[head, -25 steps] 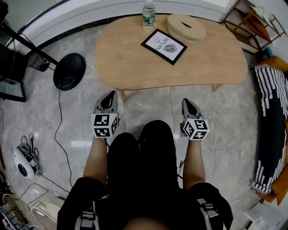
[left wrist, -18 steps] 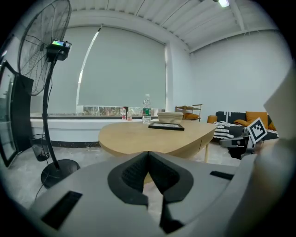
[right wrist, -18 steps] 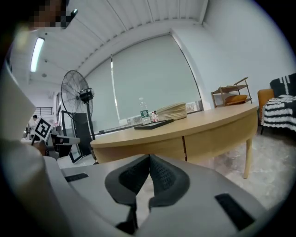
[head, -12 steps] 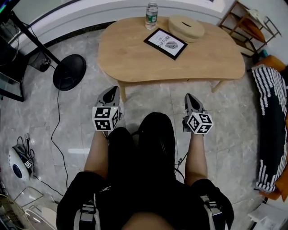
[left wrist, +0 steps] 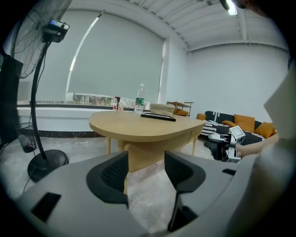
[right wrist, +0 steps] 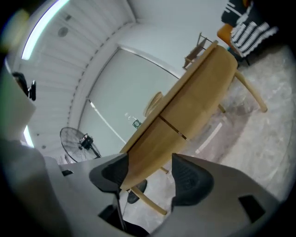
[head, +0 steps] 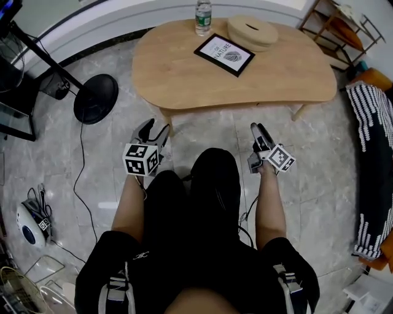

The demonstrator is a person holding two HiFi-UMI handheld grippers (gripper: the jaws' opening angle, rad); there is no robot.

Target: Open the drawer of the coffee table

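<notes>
A clear plastic water bottle with a green label (head: 203, 16) stands at the far side. Just right of it lies a flat round pale wooden box (head: 252, 32) with a slot in its lid. Nearer than both, a black-framed white print (head: 225, 54) lies flat, turned at an angle. On the grey marble floor (head: 319, 159), to the left, sits the round black fan base (head: 96, 98). A thin black cable (head: 78, 153) trails nearer along the tiles toward a small white-and-blue rounded device (head: 29, 224). A black-and-white striped throw (head: 373, 147) lies at the right edge, and a wooden slatted rack (head: 344, 27) stands at the far right.
</notes>
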